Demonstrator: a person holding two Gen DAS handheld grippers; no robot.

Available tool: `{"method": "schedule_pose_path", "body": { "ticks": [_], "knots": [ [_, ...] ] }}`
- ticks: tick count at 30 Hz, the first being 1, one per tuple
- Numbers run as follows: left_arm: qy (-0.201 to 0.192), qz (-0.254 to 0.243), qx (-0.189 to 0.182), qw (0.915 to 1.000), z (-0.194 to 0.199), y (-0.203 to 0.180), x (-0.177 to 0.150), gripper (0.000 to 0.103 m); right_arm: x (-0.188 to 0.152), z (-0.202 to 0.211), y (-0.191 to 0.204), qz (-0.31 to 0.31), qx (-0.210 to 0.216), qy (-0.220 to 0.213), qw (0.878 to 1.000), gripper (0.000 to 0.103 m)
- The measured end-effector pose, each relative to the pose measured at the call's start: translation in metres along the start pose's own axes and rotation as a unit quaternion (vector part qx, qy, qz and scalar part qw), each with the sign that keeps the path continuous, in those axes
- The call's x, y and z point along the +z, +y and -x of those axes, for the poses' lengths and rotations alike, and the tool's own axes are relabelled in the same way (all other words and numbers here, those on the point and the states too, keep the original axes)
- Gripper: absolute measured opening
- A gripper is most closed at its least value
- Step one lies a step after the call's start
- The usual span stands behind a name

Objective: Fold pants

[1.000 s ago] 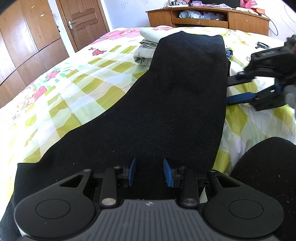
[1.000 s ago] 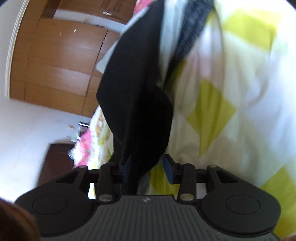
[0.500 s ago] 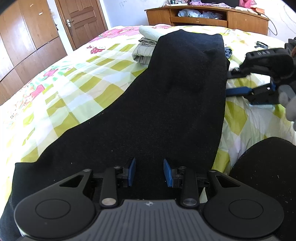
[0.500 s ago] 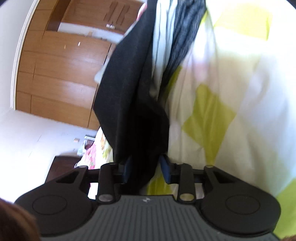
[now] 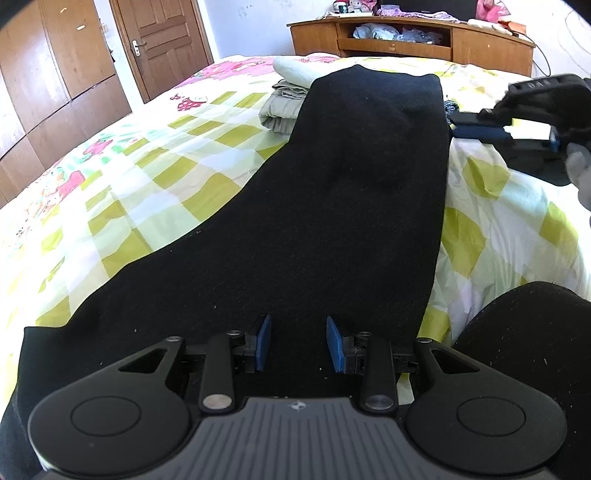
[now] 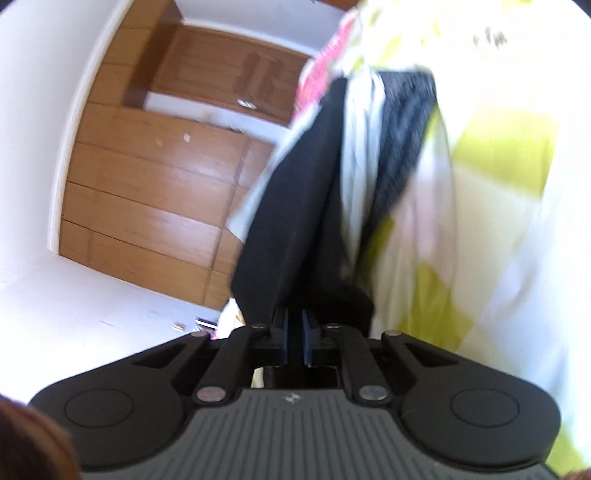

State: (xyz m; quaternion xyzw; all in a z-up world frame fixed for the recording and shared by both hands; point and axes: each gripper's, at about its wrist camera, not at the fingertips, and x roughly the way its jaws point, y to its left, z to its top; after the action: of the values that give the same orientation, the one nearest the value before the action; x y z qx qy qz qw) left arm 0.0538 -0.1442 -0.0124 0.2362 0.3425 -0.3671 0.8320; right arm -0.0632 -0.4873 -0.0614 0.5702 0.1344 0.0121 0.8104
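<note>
Black pants (image 5: 351, 221) lie lengthwise on the checked bed sheet (image 5: 147, 177), the wide end toward me and the narrow end far away. My left gripper (image 5: 298, 345) hovers over the near end, open, its blue pads apart with fabric beneath them. My right gripper (image 5: 458, 127) reaches in from the right at the pants' far right edge. In the right wrist view its jaws are closing on that edge, and a fold of the black pants (image 6: 295, 229) runs down between the nearly touching pads of the right gripper (image 6: 294, 339).
Folded grey and white clothes (image 5: 284, 107) lie left of the pants' far end. A dark striped garment (image 6: 402, 147) lies beside the gripped edge. A wooden cabinet (image 5: 406, 33) stands behind the bed, a door (image 5: 159, 44) far left. A black-clad leg (image 5: 524, 350) is near right.
The right gripper's pads have narrowed from wide apart to almost together on the pants' edge, and it has shifted slightly upward and turned. The left gripper has stayed put.
</note>
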Motion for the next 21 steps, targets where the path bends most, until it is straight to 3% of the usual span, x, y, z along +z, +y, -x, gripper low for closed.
{"method": "schedule_pose_path", "body": {
  "ticks": [2,5,6,10,14,21],
  "knots": [
    [0.0,0.001,-0.001,1.0,-0.001,-0.001,0.001,0.046,-0.005,-0.002,0.001,0.002,0.002,0.047,0.999,0.017],
    [0.002,-0.003,-0.001,1.0,-0.002,-0.003,0.002,0.046,-0.019,-0.011,0.007,0.026,0.007,0.063,0.998,0.066],
    [0.003,-0.005,-0.001,1.0,-0.002,-0.003,0.003,0.046,-0.022,-0.014,0.006,0.025,0.004,0.058,0.998,0.075],
    [0.006,-0.009,0.0,0.9999,0.001,-0.004,0.002,0.046,-0.025,-0.032,0.006,0.035,-0.032,0.07,0.996,0.076],
    [0.007,-0.009,0.0,0.9999,-0.001,-0.006,0.004,0.046,-0.025,-0.045,0.024,0.104,-0.084,0.1,0.986,0.074],
    [0.01,-0.007,-0.003,0.9999,-0.002,-0.004,0.005,0.046,-0.022,-0.063,0.01,0.063,-0.018,0.096,0.993,0.076]
  ]
}}
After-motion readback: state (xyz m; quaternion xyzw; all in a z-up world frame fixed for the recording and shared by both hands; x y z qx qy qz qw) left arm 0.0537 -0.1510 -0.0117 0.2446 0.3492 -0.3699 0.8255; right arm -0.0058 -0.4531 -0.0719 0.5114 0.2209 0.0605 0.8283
